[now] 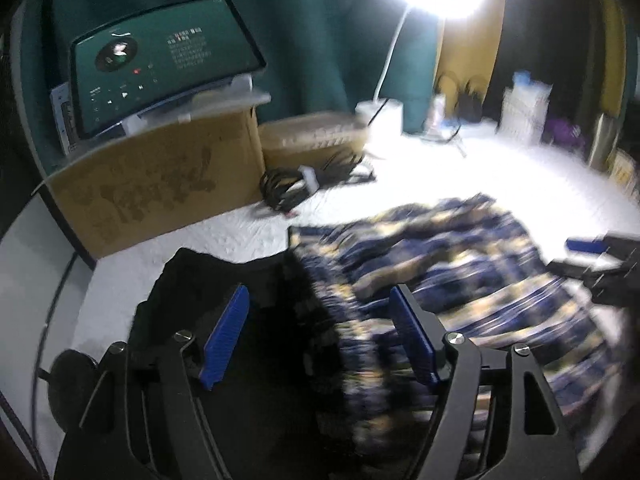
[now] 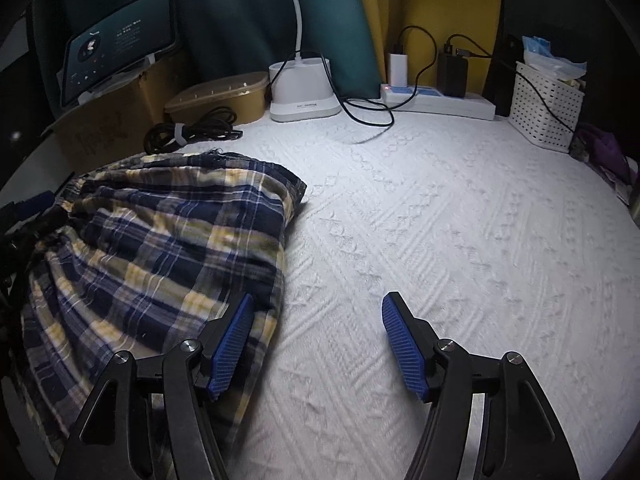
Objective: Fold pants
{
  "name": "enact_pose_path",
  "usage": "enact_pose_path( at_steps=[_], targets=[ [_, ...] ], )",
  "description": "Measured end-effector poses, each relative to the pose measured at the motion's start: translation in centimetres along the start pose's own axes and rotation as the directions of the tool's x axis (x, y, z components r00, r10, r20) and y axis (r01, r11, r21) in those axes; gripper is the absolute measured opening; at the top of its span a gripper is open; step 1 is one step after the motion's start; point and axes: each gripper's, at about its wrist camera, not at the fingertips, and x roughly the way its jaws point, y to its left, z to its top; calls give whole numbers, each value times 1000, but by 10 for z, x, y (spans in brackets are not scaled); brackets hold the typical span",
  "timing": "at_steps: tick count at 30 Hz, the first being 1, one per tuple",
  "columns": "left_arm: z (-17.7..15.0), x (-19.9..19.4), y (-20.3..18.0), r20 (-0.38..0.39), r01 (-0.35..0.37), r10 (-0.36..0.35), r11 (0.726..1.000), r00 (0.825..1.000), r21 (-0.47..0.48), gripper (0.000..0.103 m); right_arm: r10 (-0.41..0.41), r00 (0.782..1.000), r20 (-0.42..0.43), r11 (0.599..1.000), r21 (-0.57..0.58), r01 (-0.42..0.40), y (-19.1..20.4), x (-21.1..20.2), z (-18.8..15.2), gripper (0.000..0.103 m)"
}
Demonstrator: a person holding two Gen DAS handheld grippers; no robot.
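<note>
While the plaid pants (image 2: 160,248) lie bunched on the white textured tabletop (image 2: 440,240), the right tongs (image 2: 318,306) stand apart and empty, their left pad at the fabric's edge. The left tongs (image 1: 318,298) also gape, holding nothing, above the pants (image 1: 440,264) and a black cloth (image 1: 240,280).

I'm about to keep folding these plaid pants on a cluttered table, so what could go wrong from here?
1. Both claws are open and hold nothing; the right claw straddles only the edge of the plaid pants, so closing may catch one layer.
2. The pants lie bunched and wrinkled, so a fold now would likely come out uneven.
3. A coiled black cable sits just behind the pants; swept cloth might snag it.
</note>
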Motion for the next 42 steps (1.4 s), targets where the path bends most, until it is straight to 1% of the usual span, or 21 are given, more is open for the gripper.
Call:
enact_pose_path(
  at_steps=[2, 3, 5, 11, 16, 23, 27, 31, 38, 42],
  targets=[
    [-1, -8, -2, 15, 13, -13, 1000, 1000, -3, 74, 6, 1000, 2, 1000, 0, -6, 1, -5, -4, 69],
    [-3, -10, -5, 17, 7, -7, 1000, 1000, 12, 74, 10, 1000, 0, 1000, 0, -10, 2, -7, -6, 69],
    [-7, -12, -10, 10, -3, 3, 999, 1000, 39, 74, 16, 1000, -8, 1000, 1, -16, 2, -9, -10, 69],
    [-19, -16, -20, -7, 25, -25, 998, 1000, 61, 74, 34, 999, -11, 999, -7, -34, 6, -18, -20, 69],
    [-35, -1, -21, -58, 12, -9, 999, 998, 50, 74, 34, 998, -43, 999, -16, -35, 8, -16, -30, 69],
    [-44, 5, -10, -85, 14, -12, 1000, 996, 14, 77, 32, 999, -44, 999, -27, -33, 12, -21, -39, 69],
    [-45, 2, -12, -78, -3, 5, 1000, 997, 25, 78, 30, 999, -42, 999, -25, -31, 12, -27, -45, 69],
    [-44, -3, -11, -75, -10, 11, 1000, 997, 14, 78, 23, 999, -41, 1000, -17, -23, 10, -33, -52, 69],
    [-46, -22, -13, -43, -21, 22, 1000, 999, 15, 78, 7, 999, -32, 1000, -3, -7, 6, -49, -67, 69],
    [-46, -32, -16, -21, -14, 14, 1000, 1000, 13, 78, -1, 1000, -22, 1000, 3, 1, 6, -59, -75, 69]
  ],
)
